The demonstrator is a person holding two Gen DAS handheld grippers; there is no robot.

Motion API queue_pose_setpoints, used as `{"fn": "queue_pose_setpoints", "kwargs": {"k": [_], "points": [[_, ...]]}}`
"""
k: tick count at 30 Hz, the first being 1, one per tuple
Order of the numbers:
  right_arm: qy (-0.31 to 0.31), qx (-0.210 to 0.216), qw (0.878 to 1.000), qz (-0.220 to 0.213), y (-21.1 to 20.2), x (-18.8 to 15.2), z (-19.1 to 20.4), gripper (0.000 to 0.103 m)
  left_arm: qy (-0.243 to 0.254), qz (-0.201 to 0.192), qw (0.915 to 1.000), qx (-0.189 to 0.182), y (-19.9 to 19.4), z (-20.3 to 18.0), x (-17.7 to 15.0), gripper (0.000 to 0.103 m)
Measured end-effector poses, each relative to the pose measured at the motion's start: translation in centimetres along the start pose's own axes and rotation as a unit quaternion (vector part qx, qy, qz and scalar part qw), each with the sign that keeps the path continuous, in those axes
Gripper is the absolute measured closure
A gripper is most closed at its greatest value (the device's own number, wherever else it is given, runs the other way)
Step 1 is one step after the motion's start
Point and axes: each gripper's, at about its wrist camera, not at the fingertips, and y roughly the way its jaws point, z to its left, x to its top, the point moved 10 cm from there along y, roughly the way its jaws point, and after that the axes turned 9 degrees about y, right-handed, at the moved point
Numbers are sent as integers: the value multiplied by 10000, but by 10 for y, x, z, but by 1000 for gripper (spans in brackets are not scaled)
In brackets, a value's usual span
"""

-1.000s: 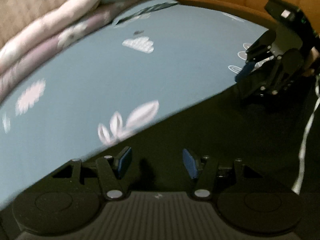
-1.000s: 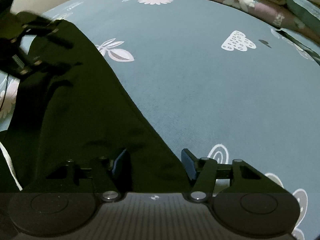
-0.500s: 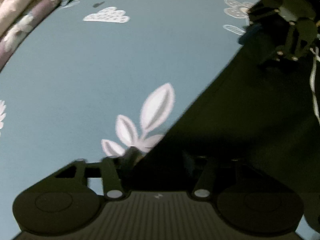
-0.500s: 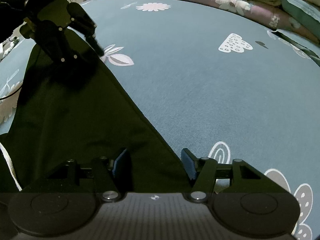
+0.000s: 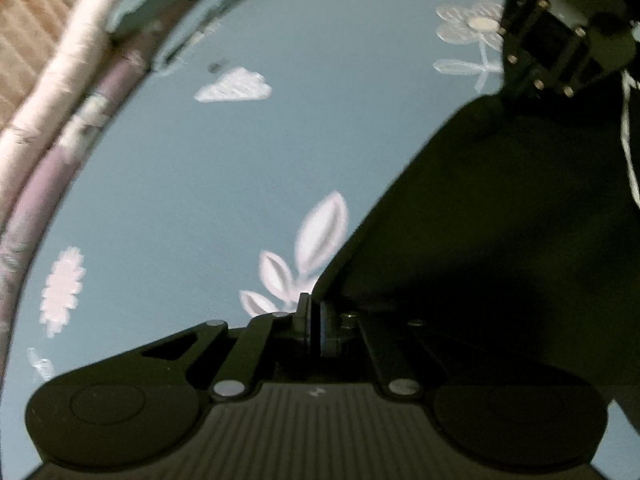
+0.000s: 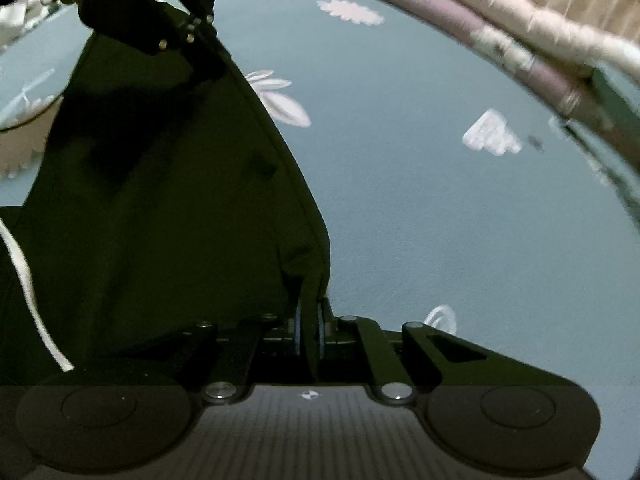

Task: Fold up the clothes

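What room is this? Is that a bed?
Probably a bedroom. The dark garment lies on a blue sheet printed with flowers and clouds, like a bed, with a rolled quilt along its edge.

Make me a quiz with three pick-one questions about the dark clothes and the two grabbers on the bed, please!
1. Where does the dark garment lie?
A. on a blue patterned bedsheet
B. in a basket
C. on a wooden chair

2. What colour is the cord on the garment?
A. red
B. white
C. yellow

3. What is the right gripper doing?
A. wide open above the sheet
B. holding a pillow
C. shut on the garment's edge

Answers:
1 A, the sheet with white leaves and clouds spreads beside the garment.
2 B, a pale white line runs down the dark cloth.
3 C, a fold of cloth is pinched between its fingers; the left gripper is likewise shut on the garment's edge.
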Motion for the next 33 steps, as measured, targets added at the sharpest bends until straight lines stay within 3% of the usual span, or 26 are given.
{"fn": "queue_pose_setpoints", "kwargs": {"k": [10, 18, 23, 25, 28, 31, 33], "points": [[10, -949, 9946, -416, 3, 40, -39, 95, -337, -26, 9947, 970, 8, 54, 24, 102], [438, -1550, 9853, -577, 26, 77, -96, 95, -775, -157, 9824, 1694, 32, 103, 52, 102], [749, -1672, 9821, -437, 54, 82, -117, 95, -1140, -108, 9783, 1729, 61, 115, 56, 100], [808, -1640, 9826, -316, 67, 77, -116, 95, -1213, -58, 9779, 1702, 71, 111, 52, 93], [867, -1648, 9820, -311, 70, 72, -111, 92, -1349, 38, 9795, 1493, 80, 99, 42, 91], [958, -1603, 9818, -360, 68, 71, -106, 77, -1538, -69, 9788, 1351, 56, 87, 31, 90], [1075, -1448, 9824, -486, 55, 75, -104, 62, -1667, -148, 9779, 1256, 38, 80, 23, 90]]}}
